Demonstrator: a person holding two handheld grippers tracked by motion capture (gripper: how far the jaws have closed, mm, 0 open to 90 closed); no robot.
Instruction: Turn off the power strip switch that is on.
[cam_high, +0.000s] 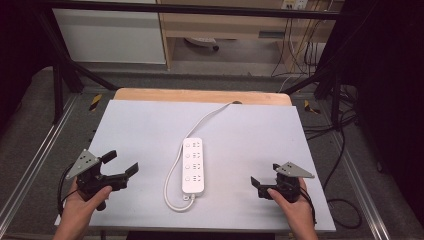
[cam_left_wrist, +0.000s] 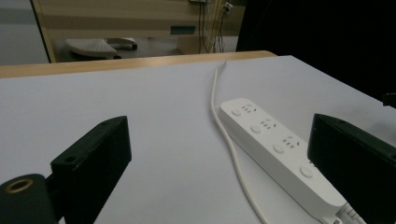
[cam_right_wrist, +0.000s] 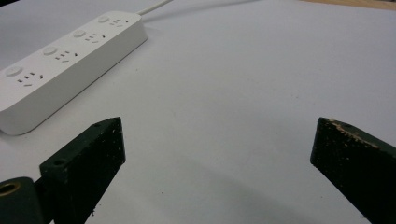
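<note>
Strip: smooth white plastic power strip (cam_high: 193, 165), long, rounded, flat on the matte grey counter (cam_high: 250, 135).
Left claw (cam_high: 121, 163): left of strip, wide open, empty.
Right claw (cam_high: 265, 174): right of strip, wide open, empty.

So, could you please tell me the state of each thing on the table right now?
Power strip: flat on the table, sockets up, nothing plugged in.
Cord: loose, looped beside the strip.
Left tool: open, holding nothing.
Right tool: open, holding nothing.
</note>
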